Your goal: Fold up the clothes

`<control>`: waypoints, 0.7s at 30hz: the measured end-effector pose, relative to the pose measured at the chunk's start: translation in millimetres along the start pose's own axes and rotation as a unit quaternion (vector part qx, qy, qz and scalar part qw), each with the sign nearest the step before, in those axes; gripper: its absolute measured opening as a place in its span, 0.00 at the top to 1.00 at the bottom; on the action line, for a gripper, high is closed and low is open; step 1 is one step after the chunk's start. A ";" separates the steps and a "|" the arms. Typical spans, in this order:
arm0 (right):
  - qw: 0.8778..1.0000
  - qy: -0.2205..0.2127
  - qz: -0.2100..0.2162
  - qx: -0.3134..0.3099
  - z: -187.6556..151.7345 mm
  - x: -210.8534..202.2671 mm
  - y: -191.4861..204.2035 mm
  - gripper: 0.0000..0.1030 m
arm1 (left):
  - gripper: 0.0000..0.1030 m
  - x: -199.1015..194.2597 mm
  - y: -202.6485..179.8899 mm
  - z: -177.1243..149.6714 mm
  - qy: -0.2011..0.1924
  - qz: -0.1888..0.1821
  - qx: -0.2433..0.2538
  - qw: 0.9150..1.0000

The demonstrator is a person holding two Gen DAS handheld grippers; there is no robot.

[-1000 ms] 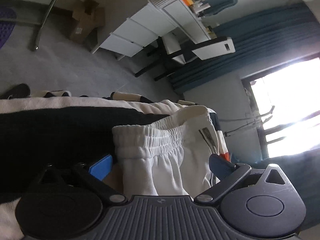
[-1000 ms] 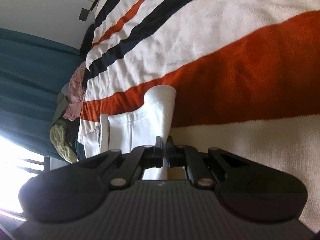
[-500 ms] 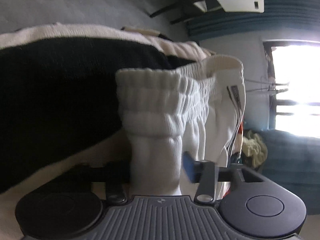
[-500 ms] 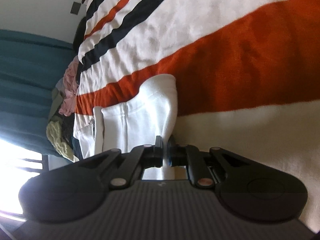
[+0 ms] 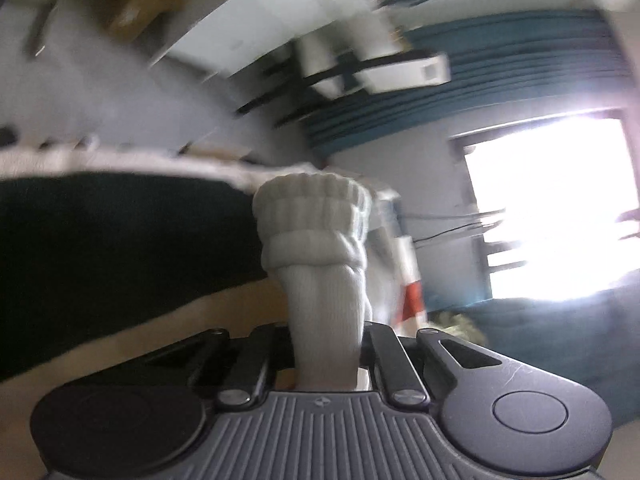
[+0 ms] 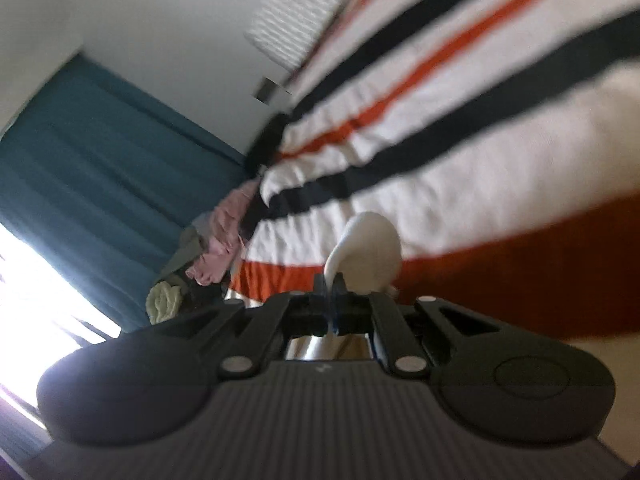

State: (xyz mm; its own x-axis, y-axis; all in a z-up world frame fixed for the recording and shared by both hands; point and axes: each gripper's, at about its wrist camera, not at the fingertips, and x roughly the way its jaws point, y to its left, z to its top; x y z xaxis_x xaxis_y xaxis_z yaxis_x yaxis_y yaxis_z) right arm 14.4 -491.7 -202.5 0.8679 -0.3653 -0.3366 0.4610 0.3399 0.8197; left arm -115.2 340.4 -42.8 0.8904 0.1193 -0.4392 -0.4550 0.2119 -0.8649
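White sweatpants lie on a bed with a striped blanket [image 6: 480, 120] in cream, black and orange. In the left wrist view their ribbed elastic waistband [image 5: 312, 208] stands bunched up in front of me. My left gripper [image 5: 326, 344] has its jaws closing tight on the fabel just below that band, pads pressing the cloth. In the right wrist view my right gripper [image 6: 330, 292] is shut on a thin edge of the same white garment [image 6: 372, 248], which rises as a small rounded fold past the fingers. Both views are blurred by motion.
A heap of clothes [image 6: 218, 248], pink and pale green, sits at the bed's far end by a teal curtain [image 6: 100, 160] and a bright window. Beyond the bed stand white drawers [image 5: 260, 20], a cardboard box [image 5: 140, 0] and grey floor.
My left gripper went from wide open to shut on the waistband, which bunched into a narrow roll. The right gripper kept its hold and rose, tilting its view toward the wall.
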 end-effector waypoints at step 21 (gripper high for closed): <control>0.972 -0.047 0.006 -0.230 9.3 143.9 240.5 0.95 | 0.91 127.5 -164.5 -35.1 -0.195 -0.002 0.026 0.980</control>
State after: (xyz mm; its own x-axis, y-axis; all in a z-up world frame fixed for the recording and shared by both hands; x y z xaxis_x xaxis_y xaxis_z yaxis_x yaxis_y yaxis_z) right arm 248.4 -470.5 -49.5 0.8632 -0.4288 -0.2664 0.5031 0.6883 0.5226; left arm 73.5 286.8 34.9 0.8252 0.4786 -0.3000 -0.4601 0.2613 -0.8485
